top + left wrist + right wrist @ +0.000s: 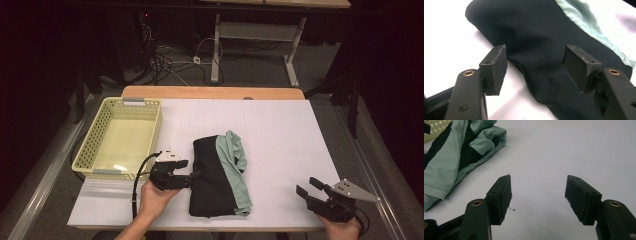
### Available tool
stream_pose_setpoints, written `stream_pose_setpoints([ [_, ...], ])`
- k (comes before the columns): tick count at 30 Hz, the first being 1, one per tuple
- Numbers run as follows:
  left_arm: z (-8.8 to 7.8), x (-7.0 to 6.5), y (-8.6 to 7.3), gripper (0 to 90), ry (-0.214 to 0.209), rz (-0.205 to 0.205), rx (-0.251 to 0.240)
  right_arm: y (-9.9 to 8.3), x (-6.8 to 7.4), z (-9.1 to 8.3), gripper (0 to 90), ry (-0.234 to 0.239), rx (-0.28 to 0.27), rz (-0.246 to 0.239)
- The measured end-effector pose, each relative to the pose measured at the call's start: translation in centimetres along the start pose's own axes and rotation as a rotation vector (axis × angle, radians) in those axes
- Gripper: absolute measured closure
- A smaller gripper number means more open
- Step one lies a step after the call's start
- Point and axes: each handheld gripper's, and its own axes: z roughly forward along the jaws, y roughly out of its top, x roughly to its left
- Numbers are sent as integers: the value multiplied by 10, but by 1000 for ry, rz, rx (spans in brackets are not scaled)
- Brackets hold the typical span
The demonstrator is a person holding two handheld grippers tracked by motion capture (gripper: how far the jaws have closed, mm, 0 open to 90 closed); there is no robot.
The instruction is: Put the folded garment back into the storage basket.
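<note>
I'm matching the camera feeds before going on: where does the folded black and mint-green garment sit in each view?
High view: the garment lies at table centre, just right of the left gripper.
Left gripper view: its black cloth spreads across the top and middle, running between the open jaws.
Right gripper view: it lies at upper left, clear of the jaws.
Shared landmark: the mint-green panel.

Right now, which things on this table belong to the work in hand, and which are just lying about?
In the job:
- folded black and green garment
- left gripper, open at the garment's left edge
- right gripper, open over bare table

Lying about:
- yellow basket, apparently empty
- cables on the floor
</note>
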Motion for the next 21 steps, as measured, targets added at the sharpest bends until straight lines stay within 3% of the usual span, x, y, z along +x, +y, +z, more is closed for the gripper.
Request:
stream_pose_setpoints([
  [10,4,-4,14,289,7,23,-12,0,0,0,389,0,0,4],
  [15,9,-3,30,243,19,9,-17,0,2,-1,391,10,-4,-6],
  [21,27,14,49,169,7,-59,25,0,2,2,391,17,2,-10],
])
